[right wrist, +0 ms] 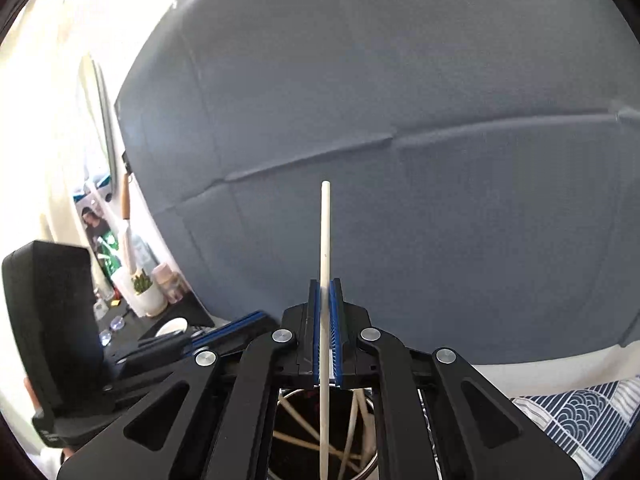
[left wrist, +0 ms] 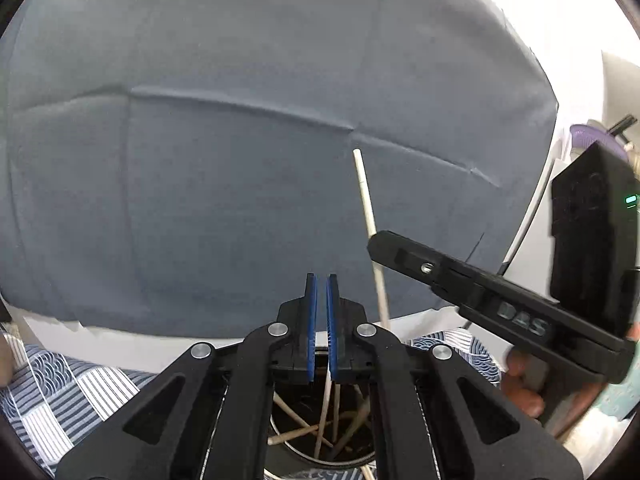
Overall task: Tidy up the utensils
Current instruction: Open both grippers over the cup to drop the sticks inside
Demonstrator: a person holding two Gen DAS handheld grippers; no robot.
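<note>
A white chopstick (right wrist: pixel 325 240) stands nearly upright between the blue pads of my right gripper (right wrist: pixel 327 284), which is shut on it. Its lower end reaches down into a round metal cup (right wrist: pixel 374 460) that holds several pale chopsticks. In the left wrist view the right gripper (left wrist: pixel 372 240) comes in from the right with the chopstick (left wrist: pixel 366 196) rising above its finger. My left gripper (left wrist: pixel 322 280) is shut just above the same cup (left wrist: pixel 280 438), and nothing sticks out above its pads. The left gripper (right wrist: pixel 262 317) also shows low at the left of the right wrist view.
A grey-blue cloth (left wrist: pixel 240 160) hangs as a backdrop behind the table. A blue-and-white patterned tablecloth (left wrist: pixel 60 392) covers the near surface. A white plant pot (right wrist: pixel 146 292), a pink cup and small clutter sit on a dark shelf at the left. A purple basket (left wrist: pixel 586 136) is at the far right.
</note>
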